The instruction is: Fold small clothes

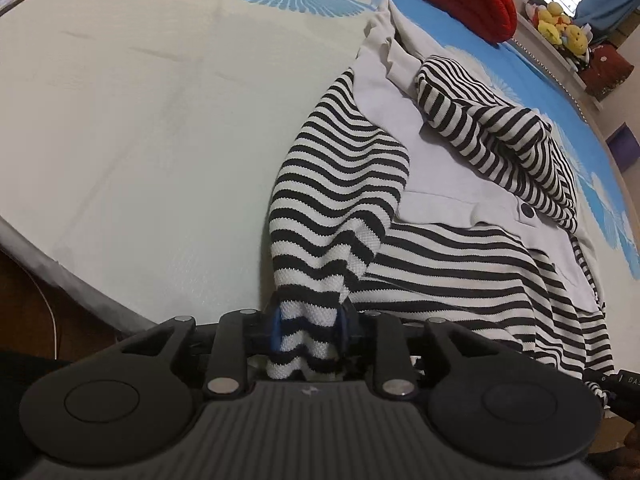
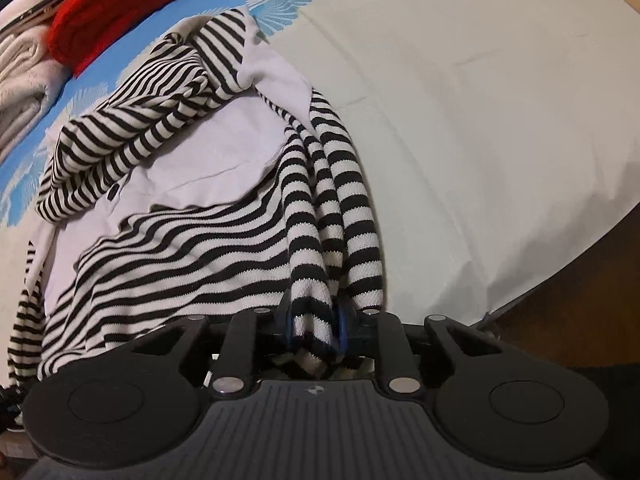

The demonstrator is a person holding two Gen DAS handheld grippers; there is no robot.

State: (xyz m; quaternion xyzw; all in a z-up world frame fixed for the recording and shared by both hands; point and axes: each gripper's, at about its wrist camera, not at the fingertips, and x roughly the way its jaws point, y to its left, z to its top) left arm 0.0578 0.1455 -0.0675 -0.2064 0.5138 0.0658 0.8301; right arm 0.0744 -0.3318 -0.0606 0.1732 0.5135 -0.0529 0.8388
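A black-and-white striped garment [image 1: 460, 264] with a pale grey front panel [image 1: 452, 168] lies rumpled on the bed. My left gripper [image 1: 308, 330] is shut on a bunched striped corner of it, the cloth pinched between the blue pads at the bed's near edge. In the right wrist view the same striped garment [image 2: 192, 240] spreads to the left, and my right gripper [image 2: 316, 332] is shut on another gathered striped fold. A striped sleeve [image 2: 132, 120] lies folded across the grey panel. A dark button [image 1: 527, 211] shows on the panel.
The bed sheet [image 1: 140, 140] is cream with blue fan prints. A red knitted garment [image 2: 120, 4] and a pale folded cloth [image 2: 20, 80] lie at the far side. Stuffed toys [image 1: 560, 28] sit on a shelf beyond the bed. The bed's edge [image 2: 560, 276] drops off to a dark floor.
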